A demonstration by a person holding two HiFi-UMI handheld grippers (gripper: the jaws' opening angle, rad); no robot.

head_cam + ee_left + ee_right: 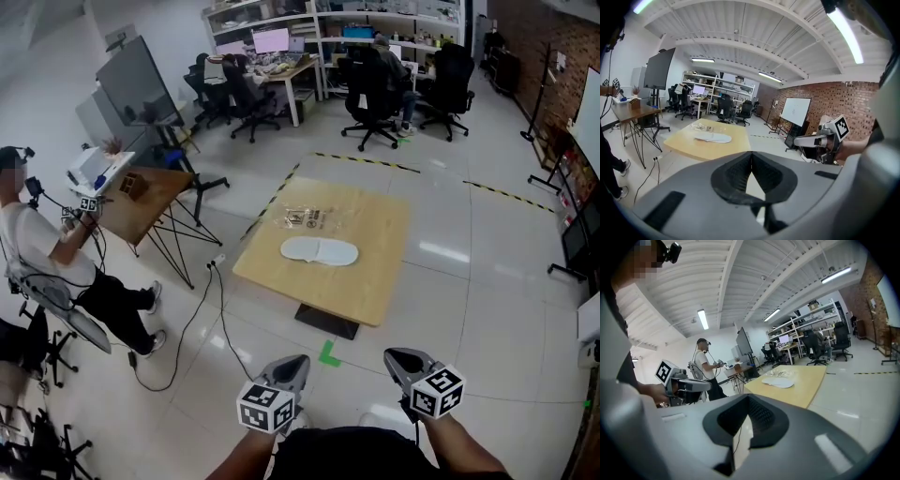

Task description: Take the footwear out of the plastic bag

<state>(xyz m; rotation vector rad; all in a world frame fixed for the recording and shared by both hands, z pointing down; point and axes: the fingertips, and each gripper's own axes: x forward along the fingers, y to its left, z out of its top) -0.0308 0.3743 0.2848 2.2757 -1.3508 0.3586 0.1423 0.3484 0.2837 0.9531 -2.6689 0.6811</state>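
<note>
On my left gripper (751, 157) the 2 jaws are pressed together with nothing between them, and my right gripper (747, 401) is the same: jaws fully together, holding nothing. Both hang low in the head view, at 6 o'clock, well short of the wooden table (375, 281) and over bare glossy white floor.

The footwear, 2 flat white slippers (319, 250), lies side by side and touching near the middle of the tabletop. The 1 clear plastic bag (305, 217) lies flat just beyond them, toward 11 o'clock, apart from the slippers. I cannot tell whether anything is inside it.

Around the table, yellow-and-black floor tape (366, 161) runs past its far edge, and 1 green floor mark (328, 353) sits by the table's base at 6 o'clock. At 9 o'clock 1 person (37, 244) stands at a smaller folding table (150, 197), with a large dark screen (136, 80) behind it. Desks, shelves and black office chairs (370, 89) fill the 12 o'clock end.

Only the head view shows the tape and the green mark. Only the left gripper view shows the whiteboard (795, 111) against the brick wall (843, 101), with my right gripper at 3 o'clock. The right gripper view puts my left gripper at 9 o'clock, in front of the standing person.
</note>
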